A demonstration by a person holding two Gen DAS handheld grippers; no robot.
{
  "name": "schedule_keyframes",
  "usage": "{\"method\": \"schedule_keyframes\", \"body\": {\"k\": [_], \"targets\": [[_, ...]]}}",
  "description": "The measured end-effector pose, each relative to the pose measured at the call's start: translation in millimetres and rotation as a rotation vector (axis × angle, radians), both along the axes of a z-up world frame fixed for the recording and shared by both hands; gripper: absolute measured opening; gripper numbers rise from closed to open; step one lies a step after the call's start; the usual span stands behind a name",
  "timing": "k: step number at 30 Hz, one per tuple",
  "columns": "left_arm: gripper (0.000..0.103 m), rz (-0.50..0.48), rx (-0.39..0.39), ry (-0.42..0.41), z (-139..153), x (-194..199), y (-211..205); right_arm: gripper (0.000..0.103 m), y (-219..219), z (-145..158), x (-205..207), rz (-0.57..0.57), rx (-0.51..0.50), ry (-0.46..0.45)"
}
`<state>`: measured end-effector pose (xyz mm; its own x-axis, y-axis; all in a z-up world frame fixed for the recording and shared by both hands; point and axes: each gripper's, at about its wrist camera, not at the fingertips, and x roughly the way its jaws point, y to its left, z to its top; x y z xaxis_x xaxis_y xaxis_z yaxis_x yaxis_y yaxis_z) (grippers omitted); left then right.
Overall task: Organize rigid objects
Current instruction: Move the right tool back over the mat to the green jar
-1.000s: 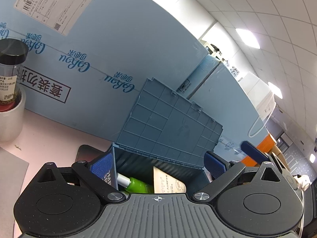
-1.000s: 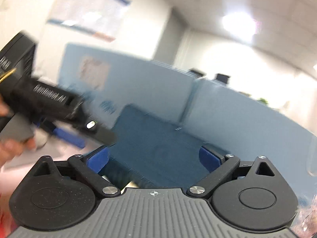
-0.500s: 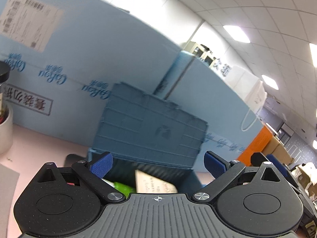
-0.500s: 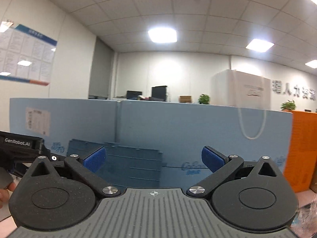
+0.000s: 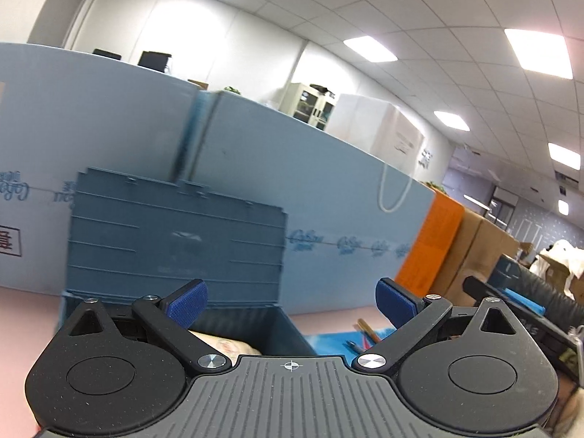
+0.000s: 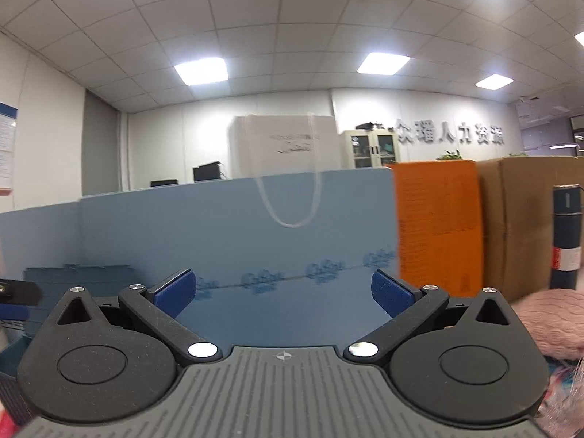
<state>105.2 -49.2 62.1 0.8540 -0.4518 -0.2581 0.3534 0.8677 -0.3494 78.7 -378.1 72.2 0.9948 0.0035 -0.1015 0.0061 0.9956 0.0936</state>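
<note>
A blue-grey plastic storage box [image 5: 277, 325] stands on the pink table with its ribbed lid [image 5: 175, 233] upright against the blue partition. A pale packet [image 5: 222, 345] shows inside it. My left gripper [image 5: 292, 301] is open and empty, just in front of and above the box. My right gripper [image 6: 283, 292] is open and empty, raised and facing the partition; the box lid [image 6: 76, 273] shows at its far left. A dark blue cylinder [image 6: 565, 237] stands at the right in the right wrist view.
A blue partition [image 5: 328, 200] runs behind the table. An orange box [image 6: 436, 226] and cardboard boxes [image 6: 525, 219] stand to the right. Pencils [image 5: 365, 332] lie on a blue sheet right of the box. A pink knitted cloth [image 6: 547, 321] lies at the right.
Both grippers have tilted up and swung right. The box interior has dropped low in the left view. The jar at the left has left the view.
</note>
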Motion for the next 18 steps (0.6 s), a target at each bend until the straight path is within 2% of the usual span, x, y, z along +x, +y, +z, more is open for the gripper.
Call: {"method": "schedule_keyframes", "body": {"k": [2, 9, 12, 18], "targets": [[0.1, -0.024, 0.005, 0.001, 1, -5, -10, 0.103, -15, -7, 2, -0.031, 0.015, 0.017], [0.1, -0.135, -0.013, 0.017, -1, -13, -55, 0.103, -56, -36, 8, -0.072, 0.173, 0.062], [0.1, -0.156, 0.014, 0.031, -1, -9, -83, 0.103, -66, -45, 13, -0.092, 0.202, 0.108], [0.1, -0.182, -0.05, 0.103, -10, 9, -128, 0.1, -74, -67, 33, -0.096, 0.246, 0.244]]}}
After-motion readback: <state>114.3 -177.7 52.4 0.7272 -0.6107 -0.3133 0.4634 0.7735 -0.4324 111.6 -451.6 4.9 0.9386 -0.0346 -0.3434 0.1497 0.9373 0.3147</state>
